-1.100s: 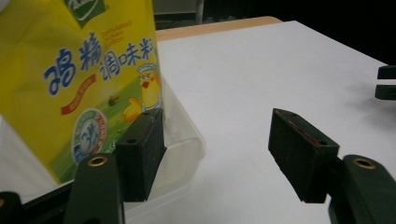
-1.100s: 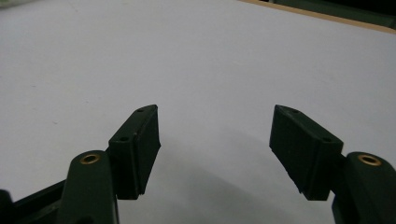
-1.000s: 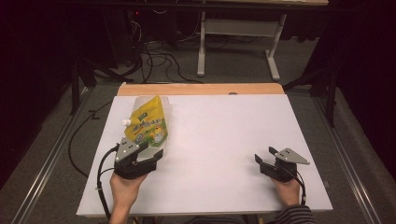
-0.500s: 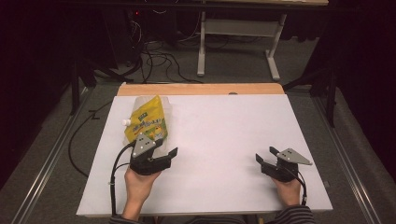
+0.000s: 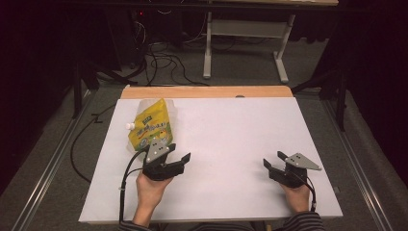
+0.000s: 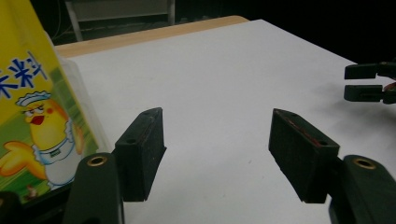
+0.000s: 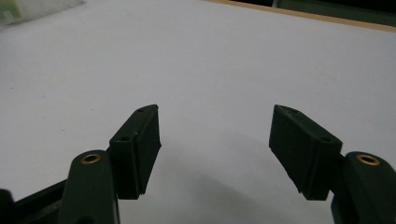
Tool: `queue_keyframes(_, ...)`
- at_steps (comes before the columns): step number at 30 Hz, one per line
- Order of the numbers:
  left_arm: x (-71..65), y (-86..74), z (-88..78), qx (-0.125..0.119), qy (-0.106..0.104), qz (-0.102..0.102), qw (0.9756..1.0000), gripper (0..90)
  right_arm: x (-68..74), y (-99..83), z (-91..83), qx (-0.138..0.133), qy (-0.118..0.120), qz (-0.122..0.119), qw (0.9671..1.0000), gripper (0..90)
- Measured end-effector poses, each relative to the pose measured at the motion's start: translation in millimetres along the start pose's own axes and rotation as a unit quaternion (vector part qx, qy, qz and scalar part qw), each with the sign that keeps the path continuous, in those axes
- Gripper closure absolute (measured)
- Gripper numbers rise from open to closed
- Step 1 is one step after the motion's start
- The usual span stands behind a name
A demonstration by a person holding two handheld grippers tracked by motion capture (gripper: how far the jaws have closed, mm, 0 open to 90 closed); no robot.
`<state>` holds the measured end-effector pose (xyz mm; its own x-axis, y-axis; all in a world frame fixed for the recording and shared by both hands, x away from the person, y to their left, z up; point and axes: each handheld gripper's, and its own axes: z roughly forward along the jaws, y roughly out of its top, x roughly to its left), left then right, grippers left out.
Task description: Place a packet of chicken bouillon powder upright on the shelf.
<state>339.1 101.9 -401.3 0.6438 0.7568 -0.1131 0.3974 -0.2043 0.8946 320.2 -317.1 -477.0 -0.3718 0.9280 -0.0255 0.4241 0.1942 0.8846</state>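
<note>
Yellow pouch (image 5: 151, 126) lies just beyond the open left claw (image 5: 177, 155).

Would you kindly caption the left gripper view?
Open left claw over white table, beside a yellow cartoon-chick pouch.

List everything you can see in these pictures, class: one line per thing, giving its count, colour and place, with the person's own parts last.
pouch: one, yellow with a white cap at its left, lying at the table's far left
table: one, white top with a wooden far edge
desk frame: one, pale grey, on the floor beyond the table
cables: several, black, on the floor beyond the table
left gripper: one, black, jaws open, just beside the pouch
right gripper: one, black, jaws open, near right of the table
hands: two, at the near edge
</note>
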Motion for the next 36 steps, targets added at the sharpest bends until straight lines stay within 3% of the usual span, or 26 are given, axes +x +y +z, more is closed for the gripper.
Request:
queue_keyframes(7, -8.5, -2.6, 17.0, 0.005, 0.002, 0.001, 1.0000, 35.0, -1.3, -0.3, -0.8, -0.005, 0.002, 0.003, 1.0000, 34.2)
queue_keyframes(14, -14.3, -4.7, 29.3, 0.009, -0.009, 0.002, 0.9999, 34.2, -1.0, -0.1, -0.4, -0.002, 0.004, 0.003, 1.0000, 34.3)
queue_keyframes(36, -19.6, -10.1, 38.2, 0.021, -0.013, 0.012, 0.9996, 31.5, -1.1, -0.4, -0.8, -0.006, 0.003, 0.001, 1.0000, 34.1)
